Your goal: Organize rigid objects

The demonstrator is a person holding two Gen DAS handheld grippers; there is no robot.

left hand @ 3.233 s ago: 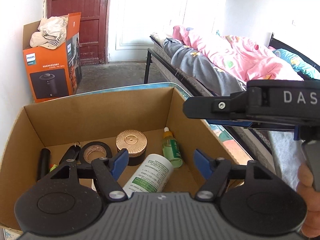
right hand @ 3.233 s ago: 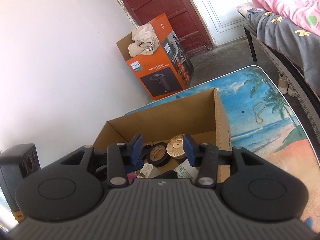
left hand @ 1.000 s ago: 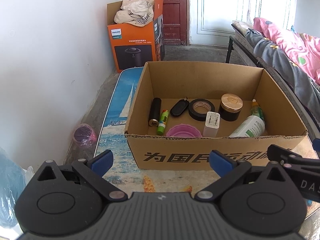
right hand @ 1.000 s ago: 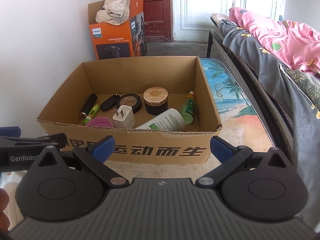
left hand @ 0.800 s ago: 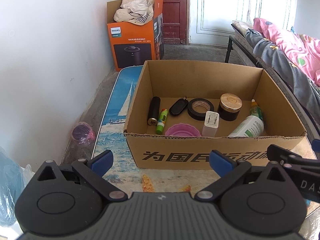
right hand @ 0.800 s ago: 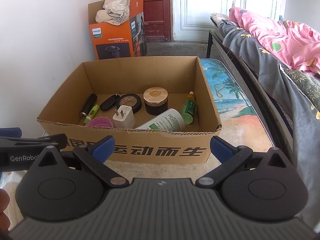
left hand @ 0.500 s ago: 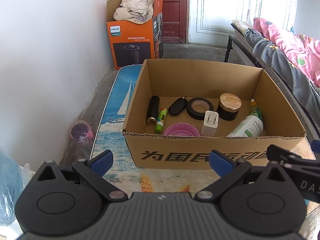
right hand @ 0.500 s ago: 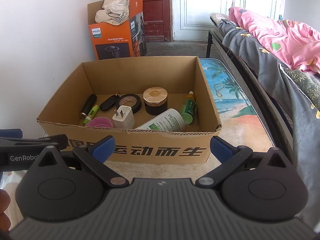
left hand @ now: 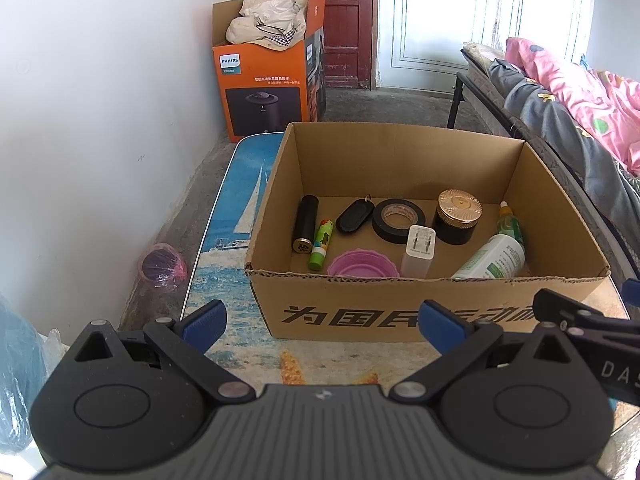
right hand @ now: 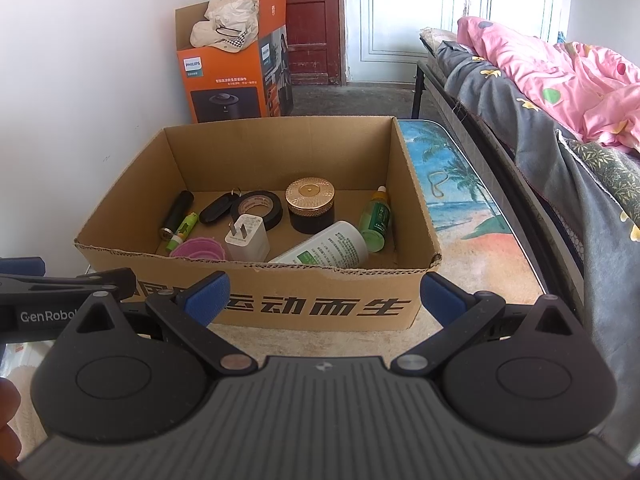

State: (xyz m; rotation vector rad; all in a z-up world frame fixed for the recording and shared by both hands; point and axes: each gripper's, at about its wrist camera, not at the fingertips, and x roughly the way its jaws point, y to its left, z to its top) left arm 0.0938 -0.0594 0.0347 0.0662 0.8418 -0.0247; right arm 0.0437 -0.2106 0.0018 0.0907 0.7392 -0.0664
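Both my left claw (left hand: pixel 324 318) and right claw (right hand: pixel 324 294) hang released and empty before the cardboard box (right hand: pixel 320 304) on the counter (right hand: pixel 480 264). All 9 items sit inside; sorting looks finished, so next I'd just withdraw.

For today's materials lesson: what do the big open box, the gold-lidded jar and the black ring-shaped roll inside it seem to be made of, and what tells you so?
Box: matte brown corrugated cardboard; its torn front rim shows fluting.
Jar: dark glossy body, probably glass or plastic; the ribbed gold lid shines like metal or metallised plastic.
Roll: likely black vinyl tape, smooth with a slight sheen, wound on a tan cardboard-looking core.
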